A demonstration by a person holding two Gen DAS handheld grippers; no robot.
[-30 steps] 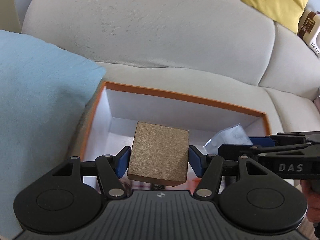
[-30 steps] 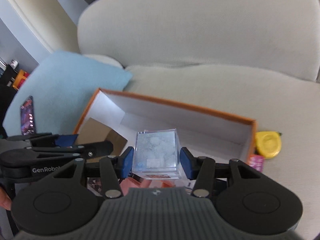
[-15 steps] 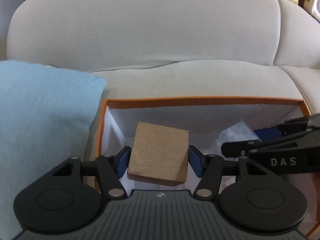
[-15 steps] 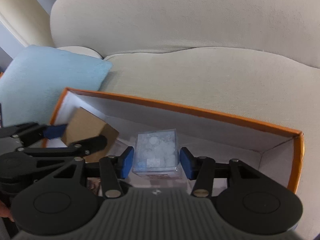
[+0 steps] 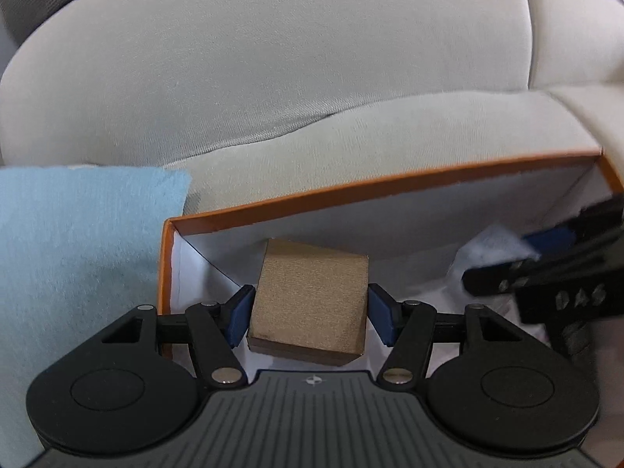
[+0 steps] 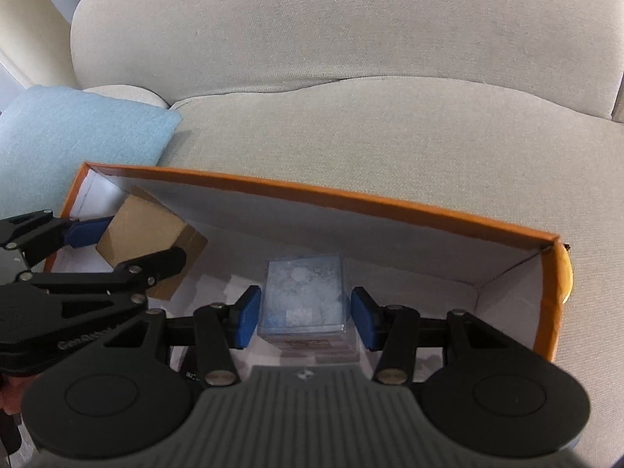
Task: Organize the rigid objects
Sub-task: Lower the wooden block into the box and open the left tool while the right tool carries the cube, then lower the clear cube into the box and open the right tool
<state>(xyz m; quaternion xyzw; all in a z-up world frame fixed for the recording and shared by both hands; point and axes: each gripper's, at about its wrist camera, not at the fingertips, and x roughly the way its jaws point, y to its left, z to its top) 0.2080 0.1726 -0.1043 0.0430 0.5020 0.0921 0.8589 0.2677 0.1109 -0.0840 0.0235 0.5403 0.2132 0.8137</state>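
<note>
Sofa (image 6: 351, 136) under orange-rimmed box (image 6: 312, 191)

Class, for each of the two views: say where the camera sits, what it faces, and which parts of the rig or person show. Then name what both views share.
Left wrist: sits on the left gripper, looks down along its fingers into the orange-rimmed box on the sofa; a brown cube is clamped; the right gripper enters at right.
Right wrist: sits on the right gripper, same downward aim; it clamps a clear cube; the left gripper enters at left.
Shared: box, sofa, blue cushion, both cubes, both grippers.
</note>
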